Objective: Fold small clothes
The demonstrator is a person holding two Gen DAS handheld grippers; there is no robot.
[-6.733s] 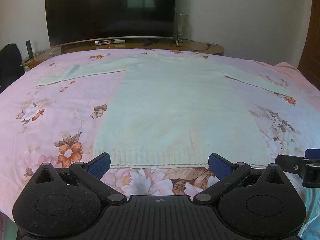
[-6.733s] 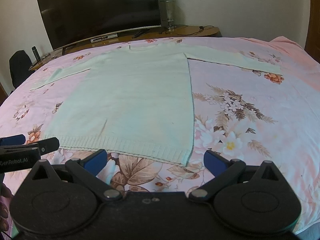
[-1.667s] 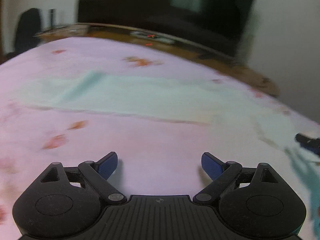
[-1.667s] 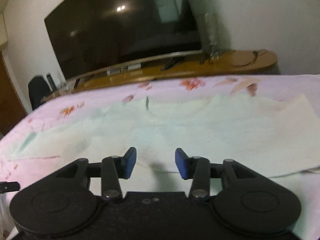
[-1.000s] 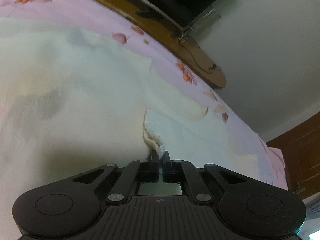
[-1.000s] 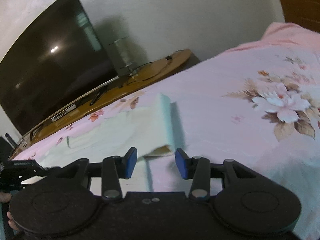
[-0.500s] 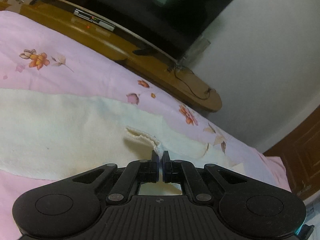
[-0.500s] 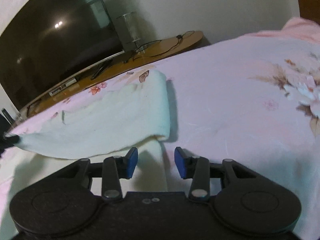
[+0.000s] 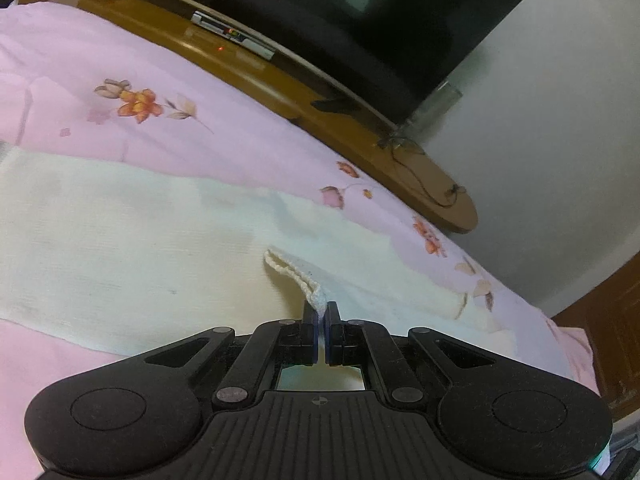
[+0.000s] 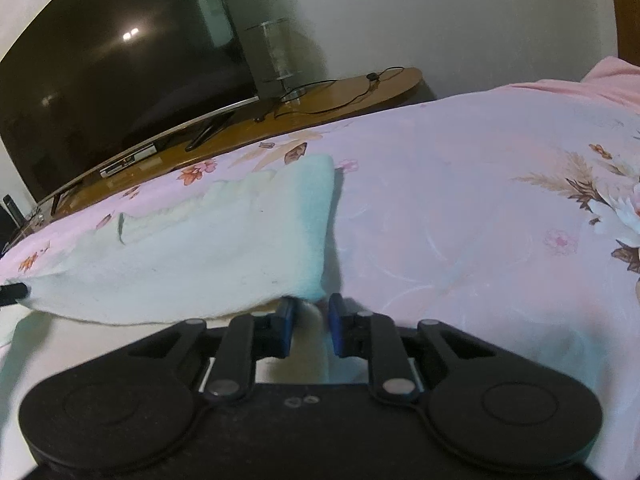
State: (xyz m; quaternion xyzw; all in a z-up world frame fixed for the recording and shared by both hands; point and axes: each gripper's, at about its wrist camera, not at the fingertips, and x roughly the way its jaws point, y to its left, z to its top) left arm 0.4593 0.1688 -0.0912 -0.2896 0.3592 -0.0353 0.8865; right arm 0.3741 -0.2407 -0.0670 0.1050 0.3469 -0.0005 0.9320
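A pale mint-white knit sweater [image 9: 132, 256] lies on the pink floral bedspread [image 9: 100, 64]. My left gripper [image 9: 321, 314] is shut on its knit edge [image 9: 310, 292], pinching a small raised fold. In the right wrist view the sweater [image 10: 192, 256] is folded over itself, its folded edge running down to my right gripper [image 10: 311, 309]. That gripper's jaws stand narrowly apart around the fabric corner at the fold. The tip of my left gripper [image 10: 14, 290] shows at the left edge, at the sweater's other corner.
A large dark TV [image 10: 112, 72] stands on a curved wooden stand [image 9: 304, 92] behind the bed. A cable [image 10: 332, 100] and a glass stand [image 10: 276, 56] sit on it. A wooden door [image 9: 612, 320] is at the right.
My right gripper's jaws have closed in from wider apart onto the sweater's folded corner. My left gripper stays shut on the knit edge and has shifted slightly over the bed.
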